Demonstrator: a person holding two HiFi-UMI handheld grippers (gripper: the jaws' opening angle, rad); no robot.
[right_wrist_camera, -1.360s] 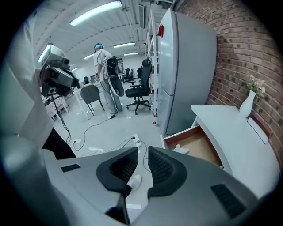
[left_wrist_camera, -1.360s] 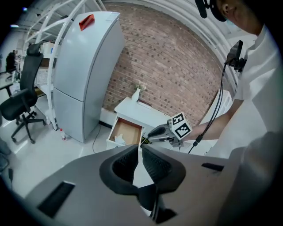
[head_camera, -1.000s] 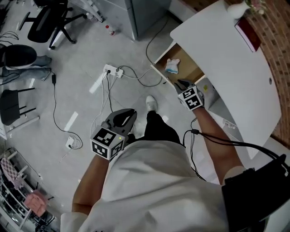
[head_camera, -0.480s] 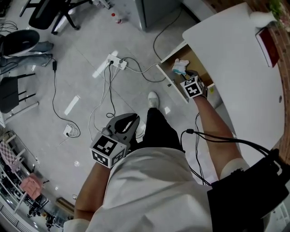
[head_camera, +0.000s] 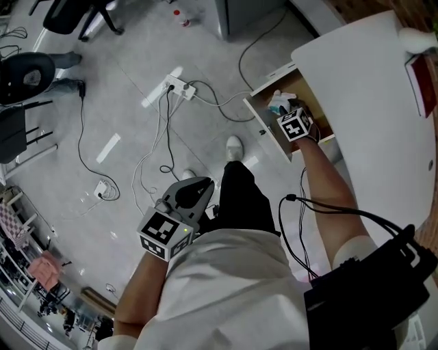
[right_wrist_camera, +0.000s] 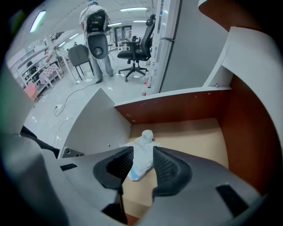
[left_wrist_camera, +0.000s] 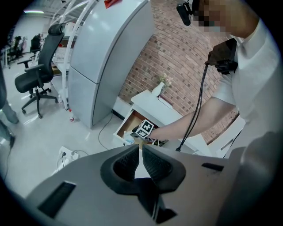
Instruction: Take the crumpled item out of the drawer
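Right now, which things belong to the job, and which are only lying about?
Job: crumpled item, white and blue; drawer, open, holding it.
Lying about: power strip; floor cables; office chair.

Bright, even light falls from the ceiling strips point(right_wrist_camera: 132, 9) — my shadows lie soft on the pale floor point(head_camera: 130, 68). Both my gripper views bulge, darkening to black at the corners.

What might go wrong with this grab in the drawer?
The right gripper, its fingers just opened wider, straddles the crumpled item without pressing it; closing too high may pinch only a loose fold that slips. The item lies close to the drawer's pale wall, so one finger may snag there.
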